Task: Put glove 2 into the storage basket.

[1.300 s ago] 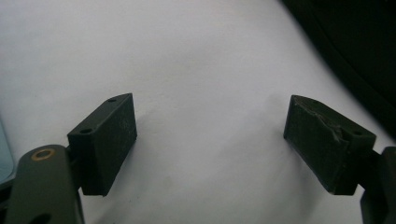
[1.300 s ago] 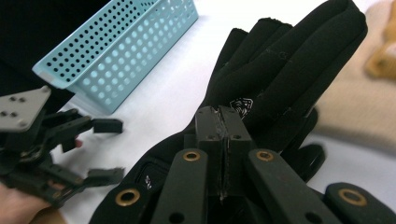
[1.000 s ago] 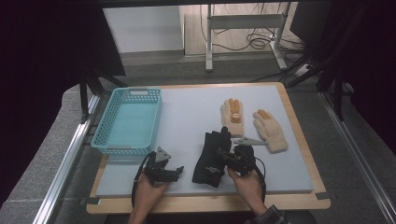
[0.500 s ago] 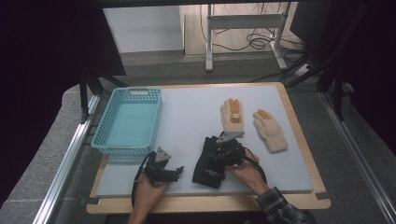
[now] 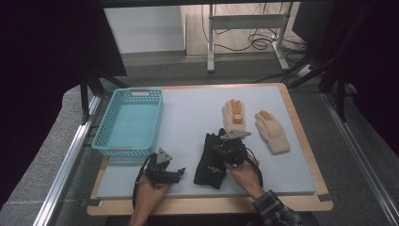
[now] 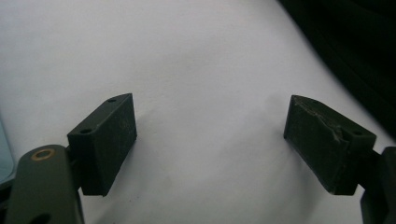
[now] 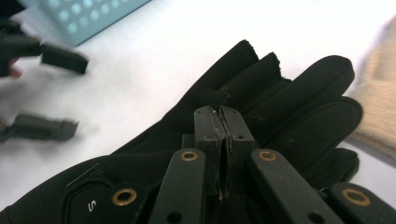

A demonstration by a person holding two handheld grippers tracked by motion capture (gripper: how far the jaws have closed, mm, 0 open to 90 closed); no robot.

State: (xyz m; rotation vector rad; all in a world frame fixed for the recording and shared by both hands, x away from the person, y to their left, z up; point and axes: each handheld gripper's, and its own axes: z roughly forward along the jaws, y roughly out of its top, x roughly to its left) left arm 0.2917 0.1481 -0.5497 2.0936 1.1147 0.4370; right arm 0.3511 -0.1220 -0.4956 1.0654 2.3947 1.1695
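Note:
A pair of black gloves [image 5: 211,165] lies near the front middle of the white mat [image 5: 188,113], fingers pointing away from me. My right gripper [image 5: 224,149] rests on the upper black glove [image 7: 289,107]. Its jaws have just been closing and now stand shut, pinching a small fold of the glove's fabric at the tips [image 7: 223,116]. My left gripper [image 5: 179,173] sits to the left of the gloves, near the front edge. In the left gripper view it [image 6: 210,140] stands open over bare mat, with nothing between its jaws. The right gripper view shows the left gripper [image 7: 53,93] blurred at the far left.
A teal basket [image 5: 108,127] stands at the mat's left, its wall [image 7: 84,18] also showing in the right gripper view. Two beige gloves [image 5: 234,114] [image 5: 272,133] lie right of centre; one beige glove [image 7: 378,116] is just beyond the black one.
My right gripper has moved a little away from me and to the left, onto the black glove. The left gripper has stayed where it was.

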